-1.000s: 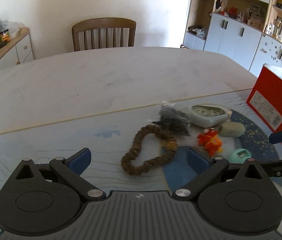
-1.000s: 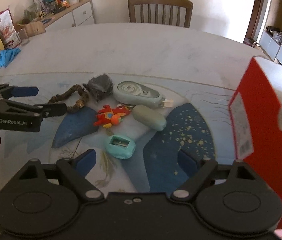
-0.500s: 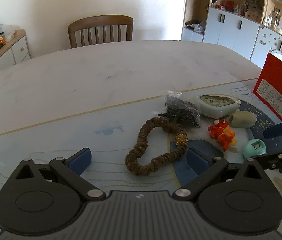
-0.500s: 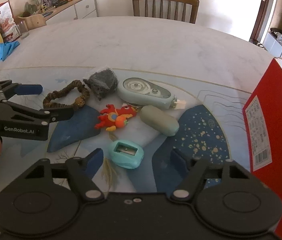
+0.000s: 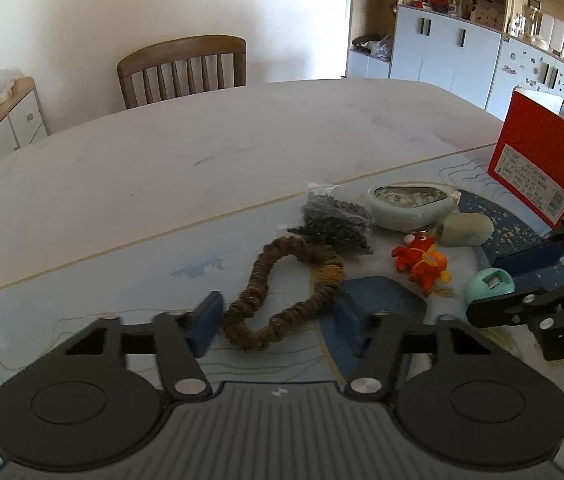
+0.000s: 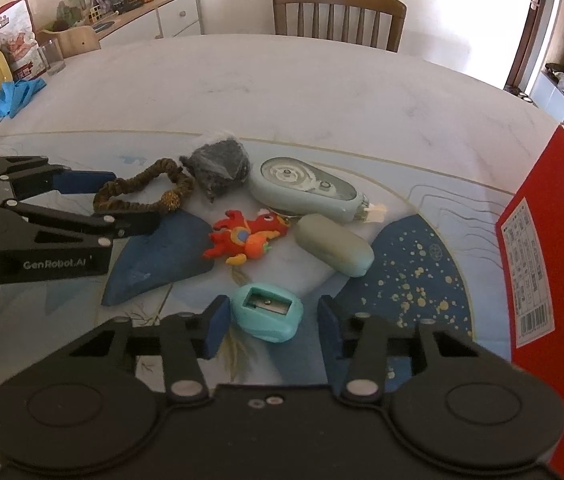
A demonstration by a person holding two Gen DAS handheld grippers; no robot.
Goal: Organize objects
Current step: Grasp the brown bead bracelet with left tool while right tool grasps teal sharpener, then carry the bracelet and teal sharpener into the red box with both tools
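A brown bead bracelet (image 5: 287,292) lies on the patterned mat, its near loop between the pads of my open left gripper (image 5: 276,326); both also show in the right wrist view, bracelet (image 6: 138,194) and gripper (image 6: 122,202). A teal pencil sharpener (image 6: 268,312) sits between the pads of my open right gripper (image 6: 268,326), not clamped. Beyond lie an orange-red toy (image 6: 244,238), a grey-green case (image 6: 333,250), a pale blue correction tape (image 6: 307,190) and a bag of dark beads (image 6: 220,164).
An open red box (image 6: 553,256) stands at the right on the table. A wooden chair (image 6: 337,18) is at the far side. A sideboard with clutter (image 6: 122,4), a glass (image 6: 52,56) and blue cloth (image 6: 18,94) are at the left.
Both grippers moved forward and lower toward the mat. The left now straddles the bracelet's near loop; the right now straddles the sharpener. Both jaws have narrowed somewhat.
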